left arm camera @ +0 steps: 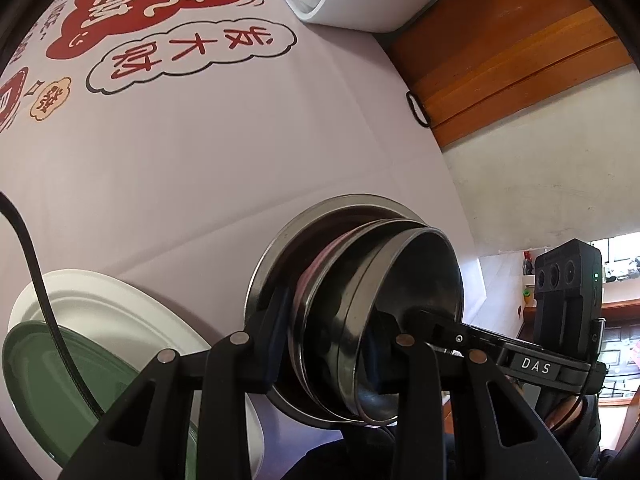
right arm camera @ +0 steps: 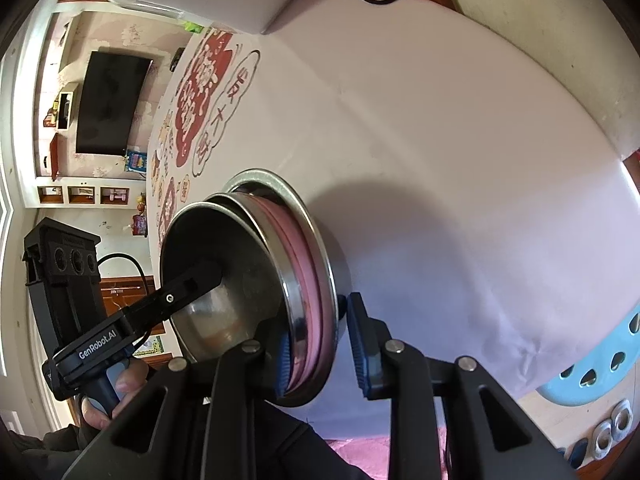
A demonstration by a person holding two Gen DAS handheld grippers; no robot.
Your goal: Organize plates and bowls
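Both grippers tilt steeply down over the stack of round steel bowls [left arm camera: 360, 312] — the left gripper [left arm camera: 328, 344] clamps its rim. The right gripper [right arm camera: 320, 344] straddles the opposite rim, outer pad [right arm camera: 360, 344] just clear — grip uncertain.

My left gripper [left arm camera: 324, 344] is matte black with 4 round silver screws across its linkage, and a black cable [left arm camera: 32, 280] trails off it. My right gripper [right arm camera: 316, 344] has ribbed blue pads [right arm camera: 360, 344]. A dark sleeve [right arm camera: 60, 446] covers the wrist.
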